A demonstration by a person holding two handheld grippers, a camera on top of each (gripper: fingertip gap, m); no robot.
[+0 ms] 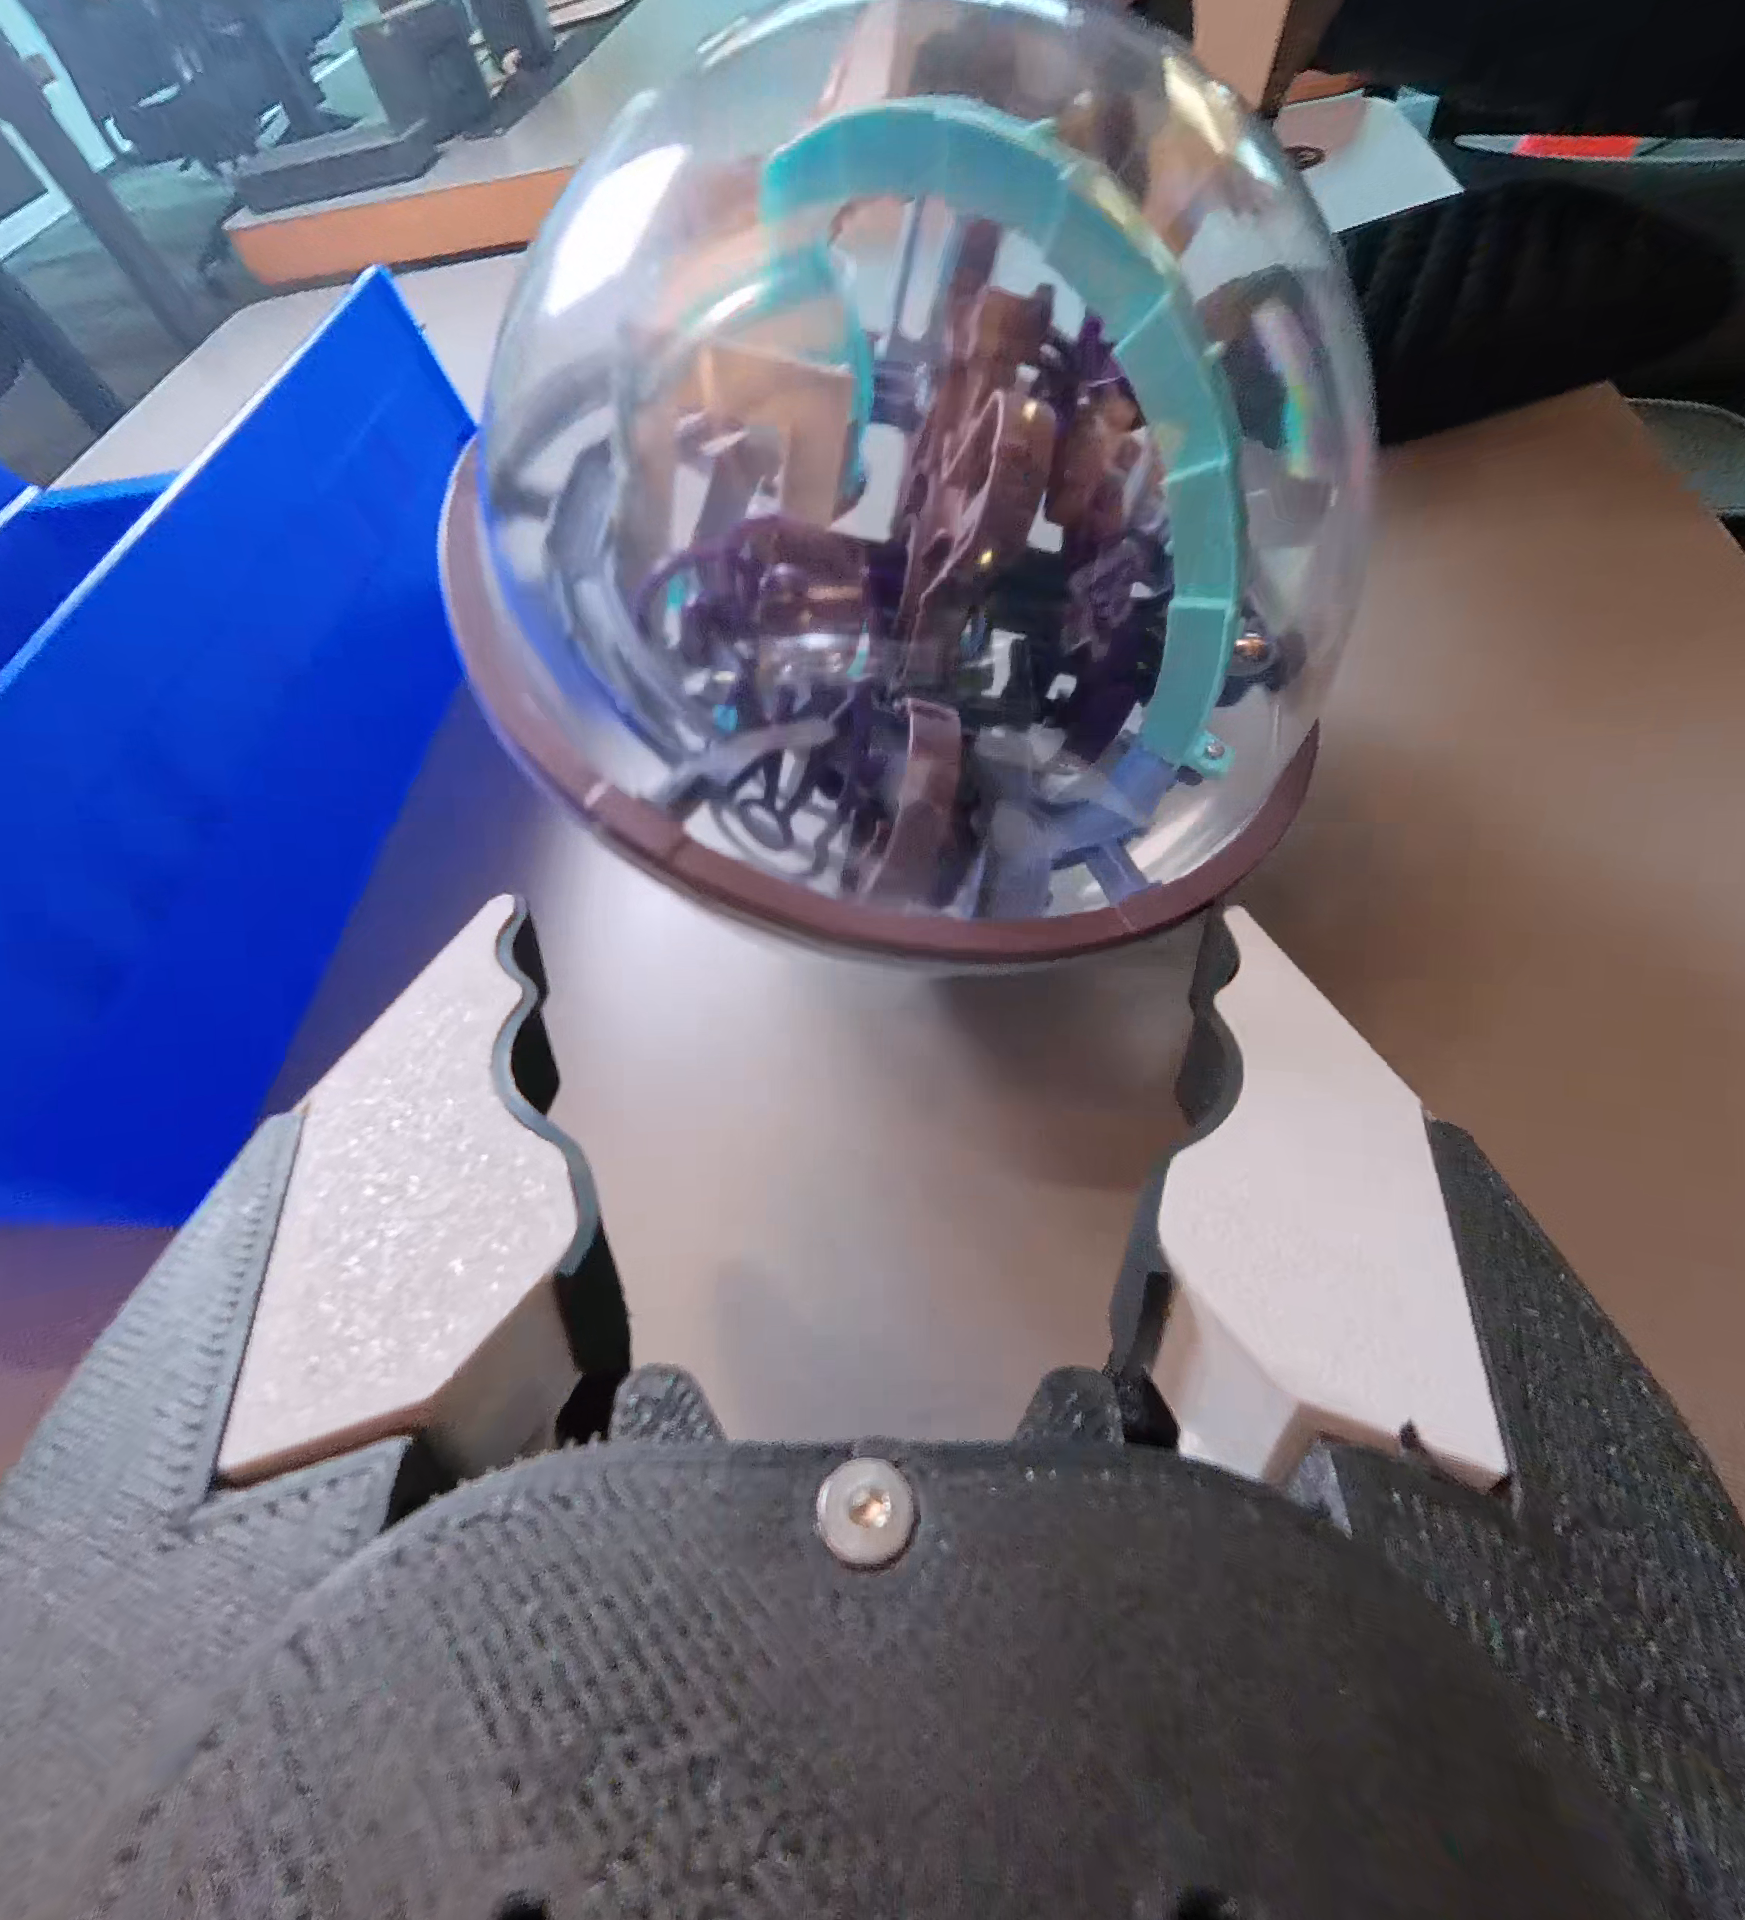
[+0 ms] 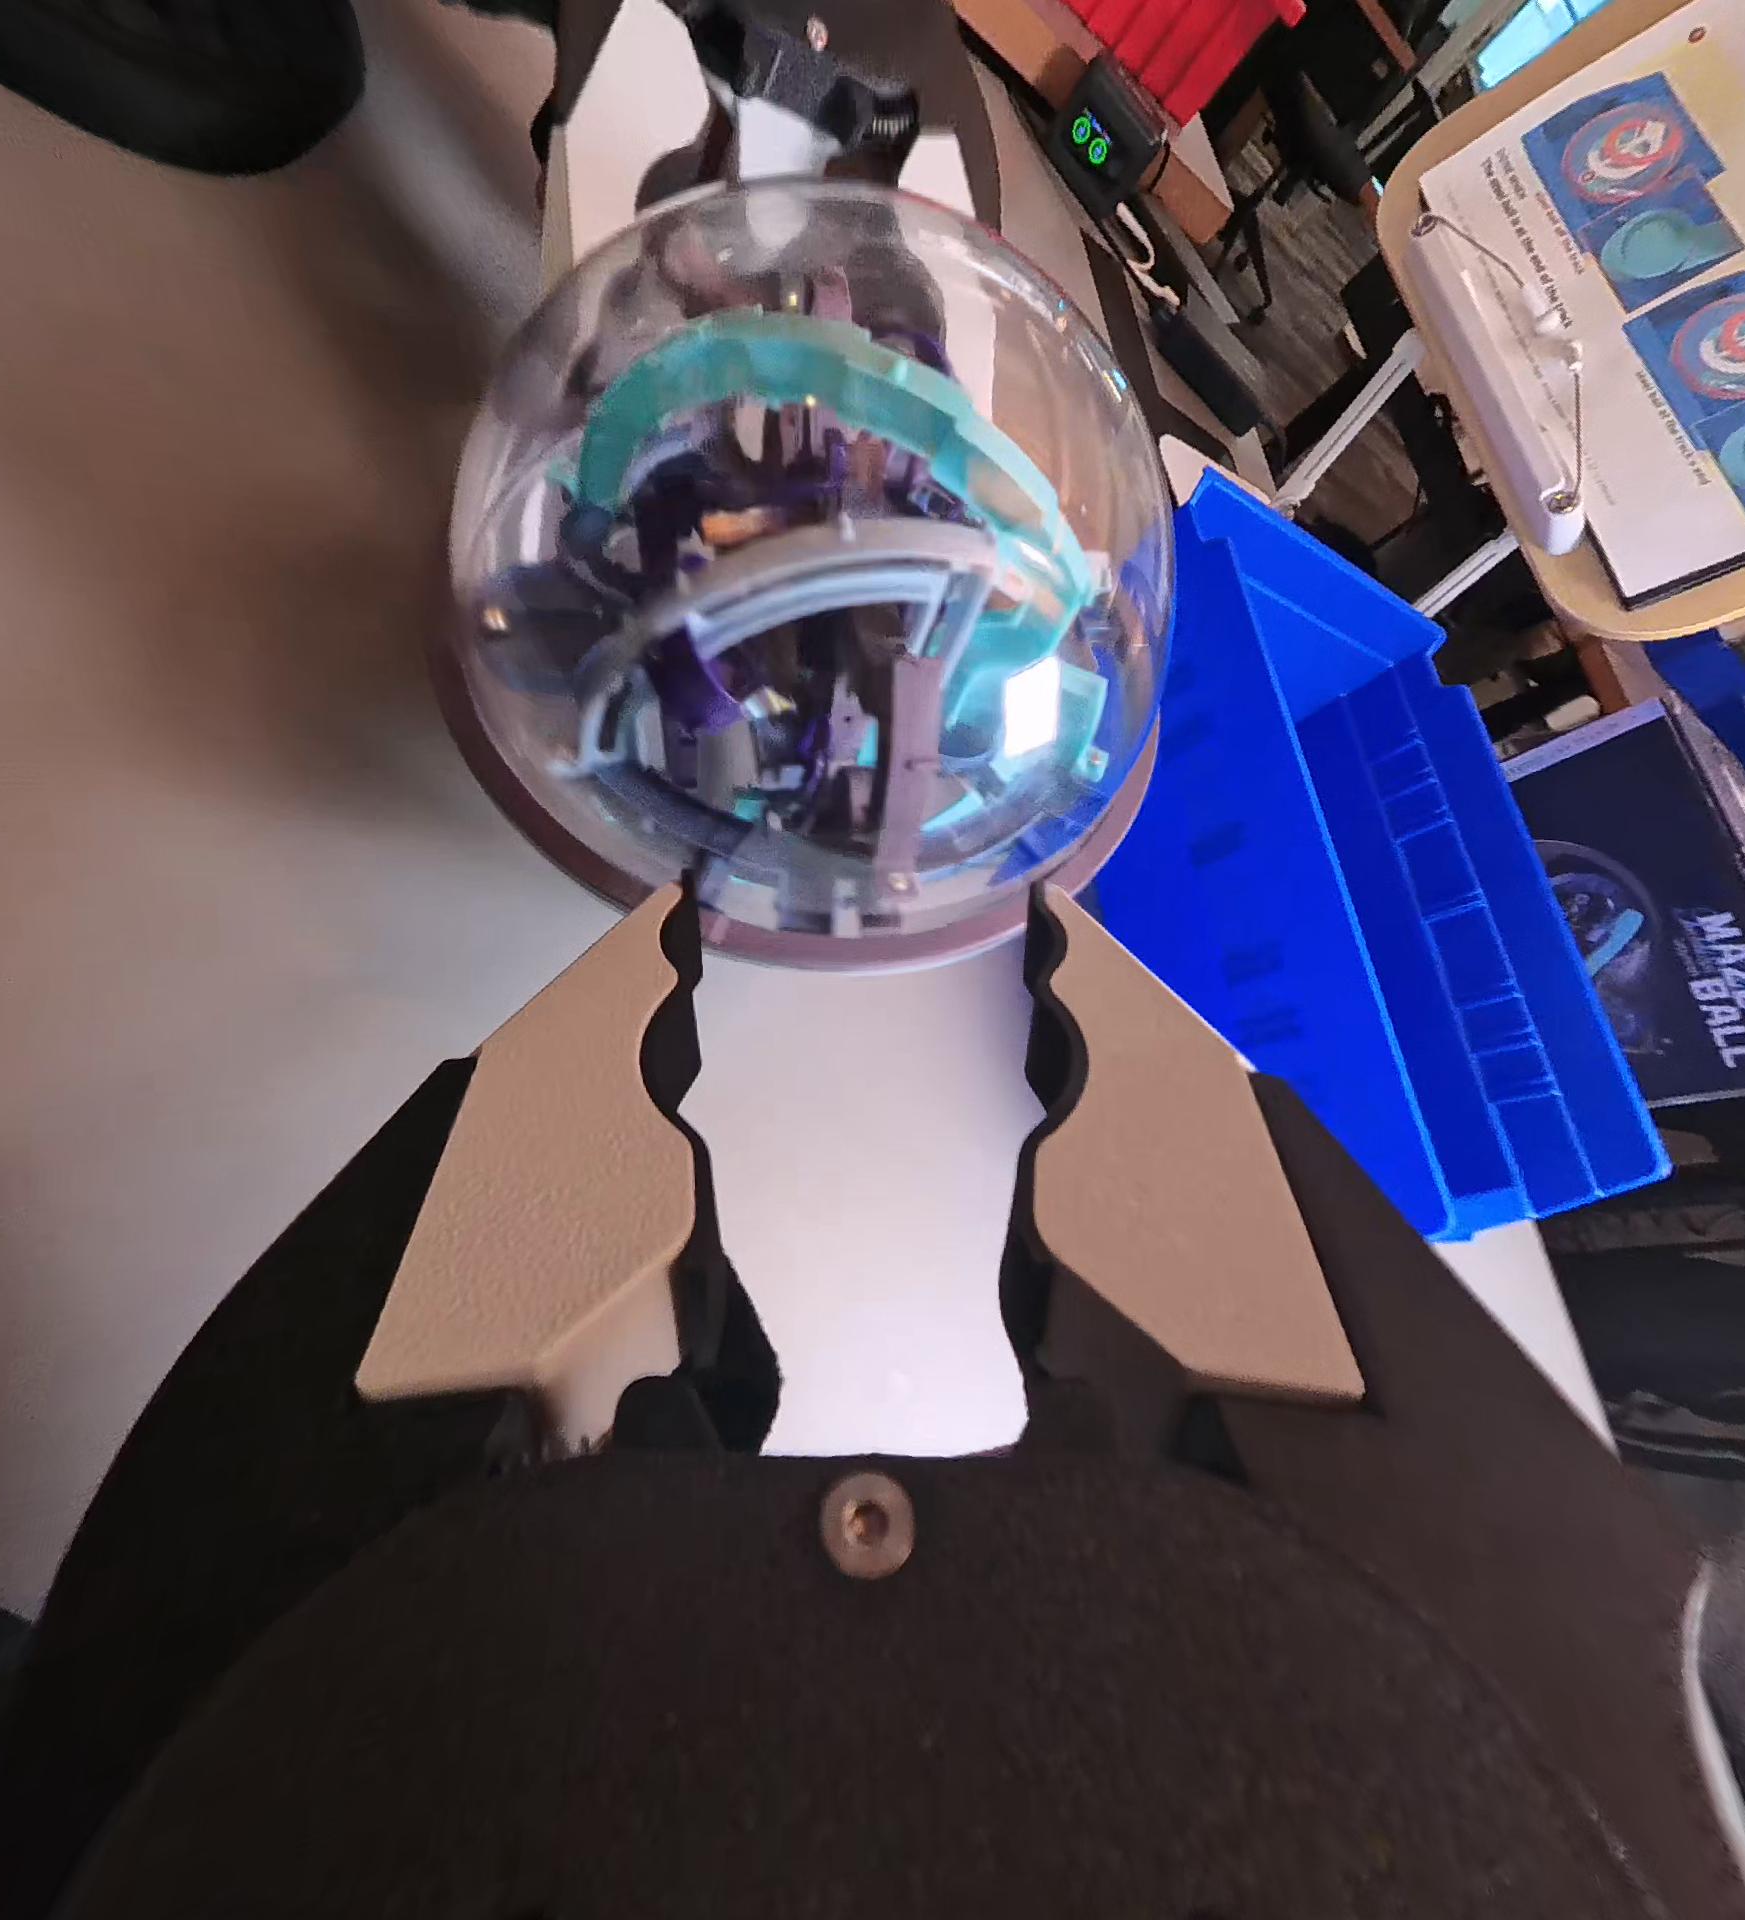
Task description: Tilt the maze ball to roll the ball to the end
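I hold the maze ball point(image 1: 909, 499) off the worktop point(image 1: 1470, 727) between my two claws, each gripping from an opposite side. My left claw point(image 1: 863, 914) is spread wide, and its tips seem to press the dark equator band point(image 1: 847, 914) at the sphere's lower edge. My right claw point(image 2: 863, 904) is about as wide and meets the ball the same way at its near rim. In the right wrist view the left claw shows at twelve o'clock beyond the ball. As I judge it, only fingertips carry the sphere on smooth, curved plastic, so a brisk tilt could let it squirt out and drop toward the blue bin point(image 2: 1367, 883), which sits at three o'clock in that view. If my two wrists turn out of step, the ball could twist in the grip and my aim along the teal track point(image 1: 1138, 416) would be lost. A small shiny bead point(image 1: 1252, 649) near that track's lower end at four o'clock may be the steel ball, though I cannot be sure. Tipping too fast could throw it off the rail.
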